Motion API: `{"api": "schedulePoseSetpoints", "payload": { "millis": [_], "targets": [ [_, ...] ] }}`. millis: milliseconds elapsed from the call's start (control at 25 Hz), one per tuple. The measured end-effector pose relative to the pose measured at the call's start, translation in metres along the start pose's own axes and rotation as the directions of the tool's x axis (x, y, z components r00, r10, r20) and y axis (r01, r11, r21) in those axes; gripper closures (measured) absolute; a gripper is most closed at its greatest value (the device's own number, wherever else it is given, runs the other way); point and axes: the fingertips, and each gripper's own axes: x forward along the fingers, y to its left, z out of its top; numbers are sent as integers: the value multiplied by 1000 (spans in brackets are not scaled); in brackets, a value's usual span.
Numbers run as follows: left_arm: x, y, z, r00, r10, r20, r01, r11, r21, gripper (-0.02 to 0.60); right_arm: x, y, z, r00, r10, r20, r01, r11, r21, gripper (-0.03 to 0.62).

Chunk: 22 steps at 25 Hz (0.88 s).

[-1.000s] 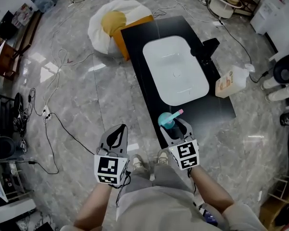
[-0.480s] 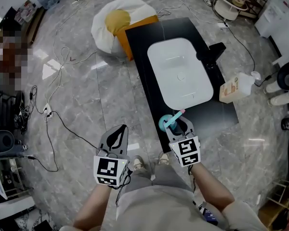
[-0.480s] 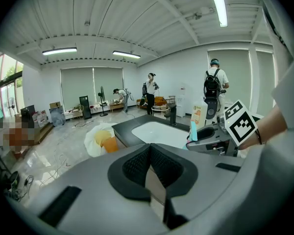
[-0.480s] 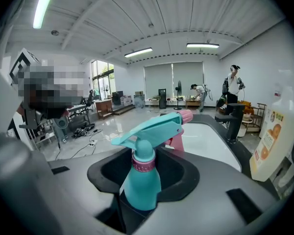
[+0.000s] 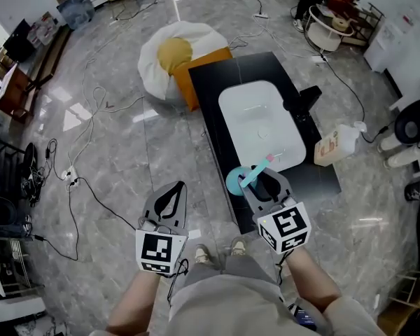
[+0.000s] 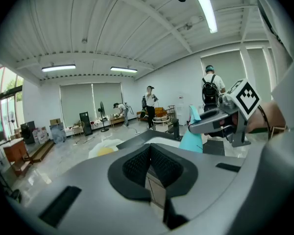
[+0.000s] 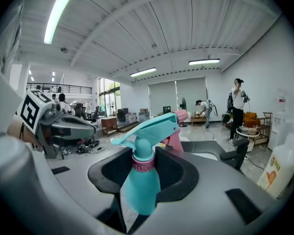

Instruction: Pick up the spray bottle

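Right gripper (image 5: 264,185), jaws just closed in, pinches the turquoise plastic spray bottle (image 7: 137,185) at its pink collar (image 7: 143,164), over the black countertop's (image 5: 211,93) near end. Probably light, smooth, slippery; the neck grip suits.

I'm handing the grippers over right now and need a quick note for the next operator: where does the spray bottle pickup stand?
Right gripper: its jaws have just been closing and are clamped on the teal spray bottle around its neck.
Left gripper: shut, empty, over the floor beside the black counter.
Done: the bottle is gripped and looks raised over the counter's near end.
Left: confirm it is clear of the counter and hold it steady.
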Motion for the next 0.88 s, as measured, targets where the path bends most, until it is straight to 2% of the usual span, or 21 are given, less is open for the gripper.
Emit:
{"api": "schedulePoseSetpoints", "payload": {
  "millis": [80,160,360,480,720,880],
  "targets": [
    [-4,2,17,999,-10,31,8,999,54,561,-8,5,27,999,4,42,-3,1000,-23,424],
    [-12,8,37,998,-1,71,-3,998,65,561,-16,11,51,998,-2,68,6,998,-59,425],
    [-50,25,93,978,58,202,-60,998,4,561,-47,38,107,991,14,136,6,989,-147,427],
    [-73,31,116,965,72,252,-75,997,2,561,-68,57,136,983,26,182,7,984,-179,427],
    [-118,40,140,948,96,303,-97,995,-11,561,-112,95,178,963,45,267,8,981,-196,427],
    [-141,47,138,943,115,313,-133,991,34,561,-133,115,186,955,75,286,-11,976,-219,430]
  ]
}}
